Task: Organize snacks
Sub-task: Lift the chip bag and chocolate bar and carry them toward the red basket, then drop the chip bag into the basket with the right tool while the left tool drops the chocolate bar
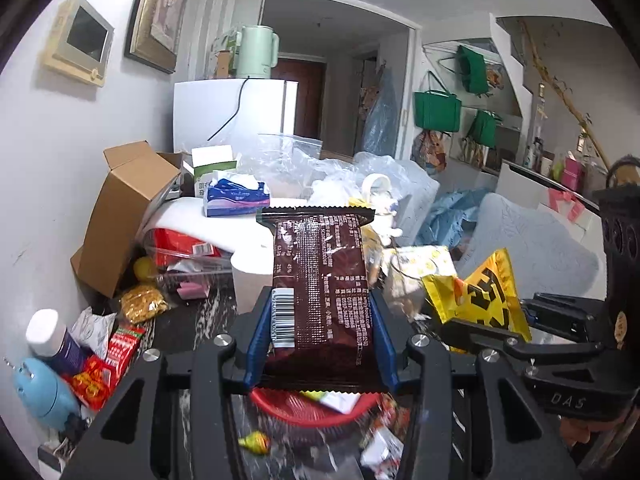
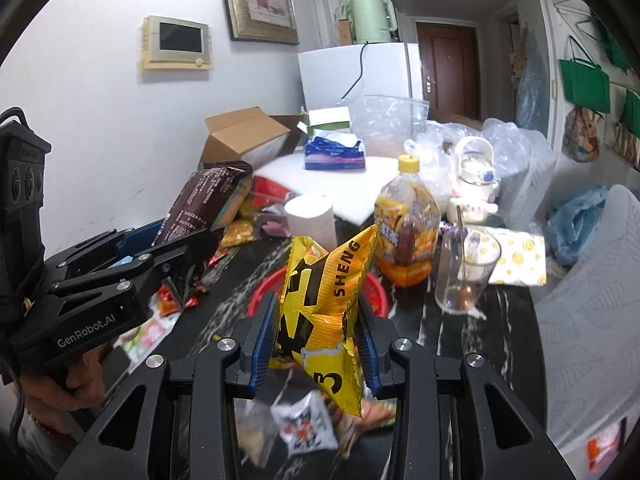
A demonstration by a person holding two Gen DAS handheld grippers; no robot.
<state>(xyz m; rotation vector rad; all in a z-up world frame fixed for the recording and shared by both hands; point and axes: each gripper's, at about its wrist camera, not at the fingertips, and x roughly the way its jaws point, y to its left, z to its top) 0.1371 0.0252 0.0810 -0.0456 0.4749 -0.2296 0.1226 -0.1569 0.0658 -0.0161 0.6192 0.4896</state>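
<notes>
My left gripper (image 1: pixel 320 316) is shut on a dark brown snack packet (image 1: pixel 320 280), held upright between the blue pads above the table. My right gripper (image 2: pixel 318 320) is shut on a yellow foil snack bag (image 2: pixel 320 300) with black lettering. In the left wrist view that yellow bag (image 1: pixel 480 296) and the right gripper (image 1: pixel 532 332) show at the right. From the right wrist camera the left gripper (image 2: pixel 188 240) with the brown packet (image 2: pixel 200 204) shows at the left. A red basket (image 1: pixel 304 406) (image 2: pixel 378 284) lies below both, partly hidden, with small wrapped snacks lying around it.
On the dark marble table (image 2: pixel 504 316) stand a tea bottle (image 2: pixel 408 232), a glass (image 2: pixel 464 272), a paper roll (image 2: pixel 310 216) and a tissue pack (image 2: pixel 334 152). An open cardboard box (image 1: pixel 124 212) leans at the left wall. Loose snack packets (image 1: pixel 108 364) lie at the left.
</notes>
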